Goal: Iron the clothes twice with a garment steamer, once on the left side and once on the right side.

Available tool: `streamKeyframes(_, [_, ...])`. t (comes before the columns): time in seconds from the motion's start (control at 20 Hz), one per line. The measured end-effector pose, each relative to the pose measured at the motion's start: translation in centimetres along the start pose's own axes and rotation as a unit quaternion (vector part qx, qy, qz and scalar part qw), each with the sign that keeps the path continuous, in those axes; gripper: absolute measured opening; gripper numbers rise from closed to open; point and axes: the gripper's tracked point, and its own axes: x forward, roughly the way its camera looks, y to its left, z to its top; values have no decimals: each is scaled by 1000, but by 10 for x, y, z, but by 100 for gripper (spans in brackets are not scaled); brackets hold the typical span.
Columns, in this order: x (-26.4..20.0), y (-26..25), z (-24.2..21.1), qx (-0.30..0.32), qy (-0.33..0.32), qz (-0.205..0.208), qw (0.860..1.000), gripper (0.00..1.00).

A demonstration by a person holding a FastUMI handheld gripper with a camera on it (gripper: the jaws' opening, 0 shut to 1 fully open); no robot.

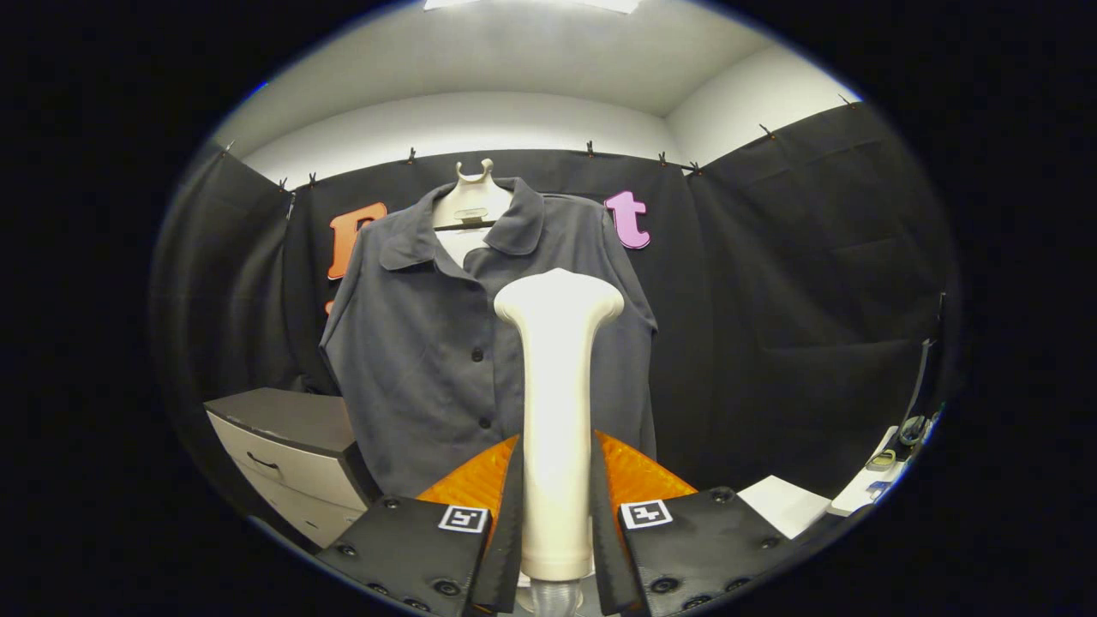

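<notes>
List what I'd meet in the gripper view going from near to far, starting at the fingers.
Fingers pressed on both sides of the cream garment steamer → the steamer's flared head rising ahead of them → dark grey shirt on its hanger → black cloth wall behind it.

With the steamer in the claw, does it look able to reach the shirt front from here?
Probably yes. The claw is shut on the steamer, whose head points at the grey shirt hanging beyond it, and nothing stands between them; the drawer unit sits off to the side.
</notes>
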Motion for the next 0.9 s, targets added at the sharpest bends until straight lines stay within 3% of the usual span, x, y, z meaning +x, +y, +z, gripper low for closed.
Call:
streamKeyframes(0.45, [72,-1,23,-10,-9,3,1000,42])
streamKeyframes(0.9, [83,3,9,-22,-4,7,1000,42])
